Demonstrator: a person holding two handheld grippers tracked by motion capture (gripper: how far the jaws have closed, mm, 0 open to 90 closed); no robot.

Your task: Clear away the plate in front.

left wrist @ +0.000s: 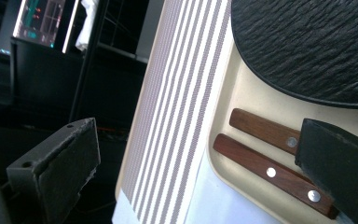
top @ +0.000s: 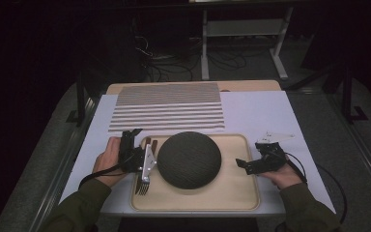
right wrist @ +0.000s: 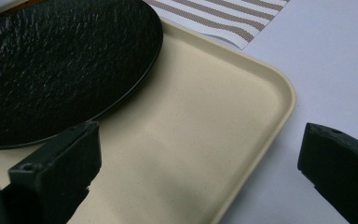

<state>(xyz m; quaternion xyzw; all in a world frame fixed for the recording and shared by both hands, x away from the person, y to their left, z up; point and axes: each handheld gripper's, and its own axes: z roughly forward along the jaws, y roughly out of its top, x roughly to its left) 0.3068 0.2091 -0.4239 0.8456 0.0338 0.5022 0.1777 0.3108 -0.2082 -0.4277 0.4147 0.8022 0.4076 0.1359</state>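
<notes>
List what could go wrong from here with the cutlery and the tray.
1. The two wooden handles lie side by side, close together, so the open left gripper may catch both or knock one askew.
2. They lie close to the black plate; a jaw could bump it.
3. The right gripper straddles the tray's rim; closing there could tilt the tray.

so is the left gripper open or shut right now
Open: in the left gripper view the left gripper has its jaws wide apart, one beside the wooden-handled cutlery.

Plate (top: 189,159) sits centred on tray (top: 232,193); fork (top: 143,183) and second utensil (left wrist: 265,129) left of plate; striped mat (top: 168,107) behind tray.
</notes>
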